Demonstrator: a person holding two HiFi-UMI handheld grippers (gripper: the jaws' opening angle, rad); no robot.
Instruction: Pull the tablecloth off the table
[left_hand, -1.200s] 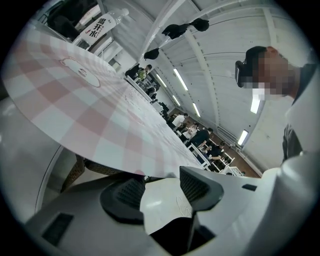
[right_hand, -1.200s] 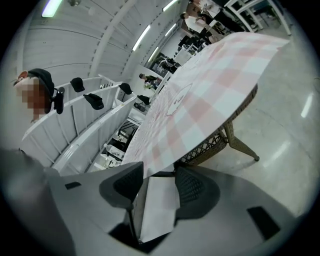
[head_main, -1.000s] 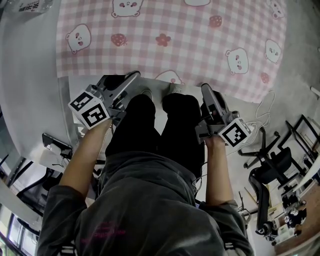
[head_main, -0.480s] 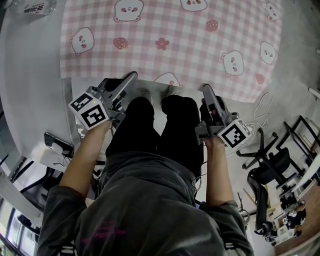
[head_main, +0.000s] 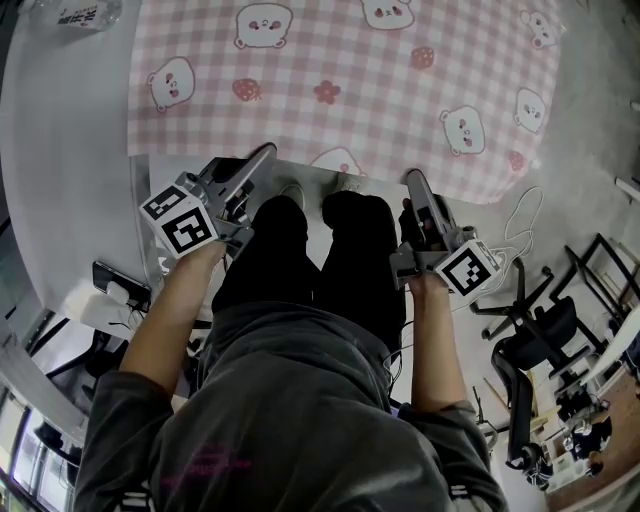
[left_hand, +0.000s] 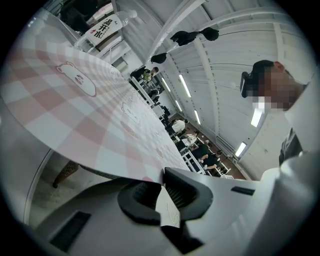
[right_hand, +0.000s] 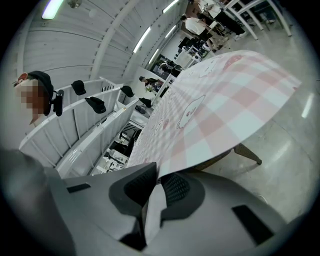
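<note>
While a person stands close behind them, the left gripper (head_main: 266, 152) and the right gripper (head_main: 411, 180) each have their jaws pinched tight on the near hem of the tablecloth (head_main: 350, 90), one towards each near corner. The pink-and-white checked cloth, printed with bears and strawberries, spreads out flat away from both grippers. A wicker table leg (right_hand: 247, 152) shows under its right side. A water bottle (head_main: 85, 14) sits at the far left, just beyond the cloth's corner.
</note>
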